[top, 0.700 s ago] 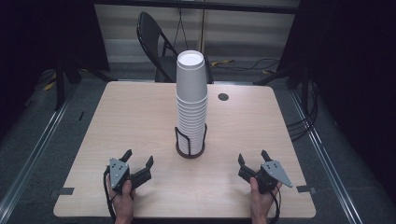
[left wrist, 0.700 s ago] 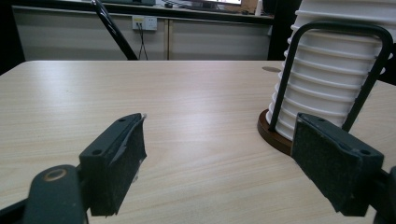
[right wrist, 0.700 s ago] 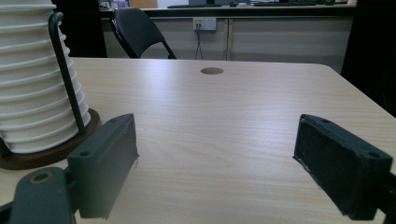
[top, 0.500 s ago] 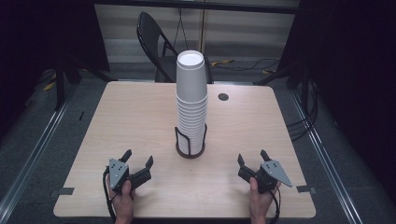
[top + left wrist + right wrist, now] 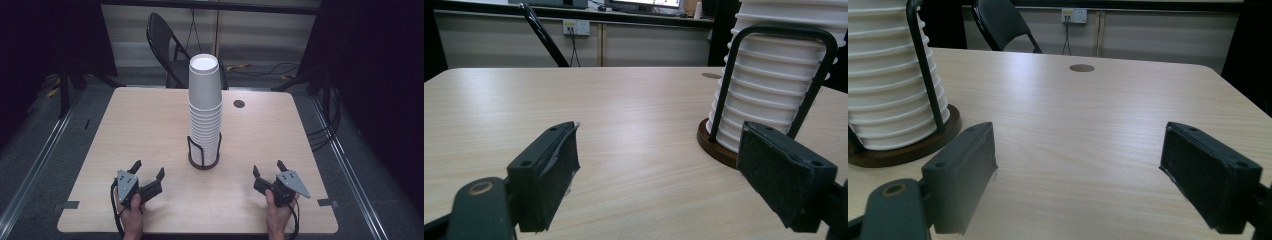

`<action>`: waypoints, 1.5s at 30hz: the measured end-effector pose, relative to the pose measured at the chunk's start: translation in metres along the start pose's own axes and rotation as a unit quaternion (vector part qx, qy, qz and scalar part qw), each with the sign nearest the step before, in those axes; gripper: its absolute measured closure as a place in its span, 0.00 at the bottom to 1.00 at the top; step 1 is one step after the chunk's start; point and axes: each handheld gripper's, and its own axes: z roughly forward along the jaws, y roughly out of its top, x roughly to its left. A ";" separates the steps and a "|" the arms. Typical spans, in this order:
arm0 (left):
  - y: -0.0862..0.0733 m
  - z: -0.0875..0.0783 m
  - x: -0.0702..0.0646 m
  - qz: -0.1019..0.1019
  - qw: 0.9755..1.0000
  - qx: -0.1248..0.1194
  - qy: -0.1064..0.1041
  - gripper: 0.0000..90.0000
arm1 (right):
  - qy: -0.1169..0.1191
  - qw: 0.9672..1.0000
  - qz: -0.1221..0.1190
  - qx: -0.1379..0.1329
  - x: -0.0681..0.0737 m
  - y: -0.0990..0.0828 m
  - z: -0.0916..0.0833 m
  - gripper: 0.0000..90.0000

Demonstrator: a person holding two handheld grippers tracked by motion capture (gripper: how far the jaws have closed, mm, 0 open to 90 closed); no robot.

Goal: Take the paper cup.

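Cup stack [image 5: 204,112] is parked in its wire holder [image 5: 203,152] mid-desk [image 5: 145,125]; left gripper [image 5: 148,173] and right gripper [image 5: 267,170] fingers are spread wide, nothing pinched; the tower could easily be toppled if grabbed too high.

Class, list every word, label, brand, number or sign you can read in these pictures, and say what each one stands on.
No text can be read anywhere.
Stack of white cups: plain, no print.
Wire cup holder and table: no label.
Left tongs and right tongs: no marking legible.
Monitor behind the table: bright screen, content too small and blurred to read.
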 end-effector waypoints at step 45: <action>0.000 -0.001 0.000 0.012 1.000 0.001 -0.014 0.18 | 0.221 0.975 0.003 -0.041 0.048 0.109 0.016 0.17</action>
